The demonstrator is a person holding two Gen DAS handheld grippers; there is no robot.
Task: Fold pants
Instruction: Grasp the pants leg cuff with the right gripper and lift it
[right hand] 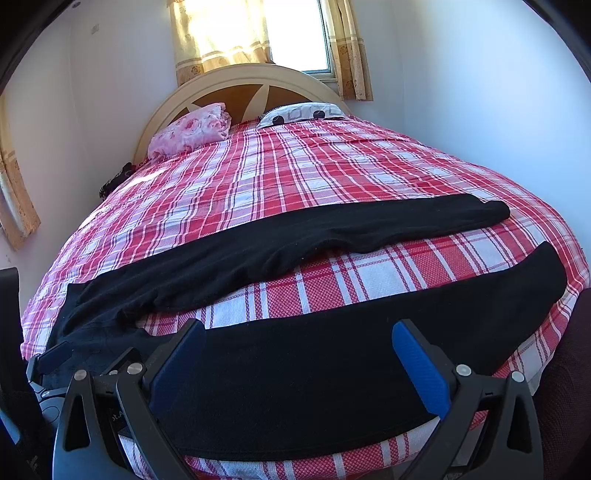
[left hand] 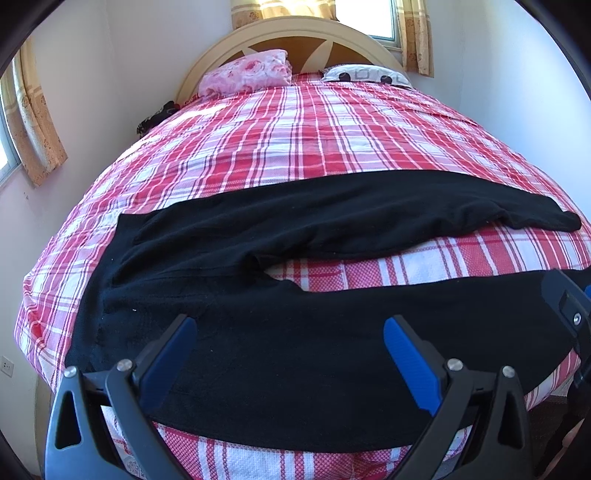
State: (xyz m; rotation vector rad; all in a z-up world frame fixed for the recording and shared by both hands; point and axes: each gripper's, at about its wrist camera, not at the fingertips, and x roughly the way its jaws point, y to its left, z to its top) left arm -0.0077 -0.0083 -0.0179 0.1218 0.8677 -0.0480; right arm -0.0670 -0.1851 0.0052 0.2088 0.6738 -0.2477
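A small bedroom, sunlit from behind the bed.

A bed under a red-and-white plaid cover fills most of the room, its head against the far wall. The arched cream headboard has brown panels. Two pillows lie at its foot: a pink floral one on the left, a white one with dark shapes on the right. Behind the headboard a window glows bright between yellow patterned curtains. A second curtained window sits in the left wall. The walls are plain white. A wall socket shows low on the left.
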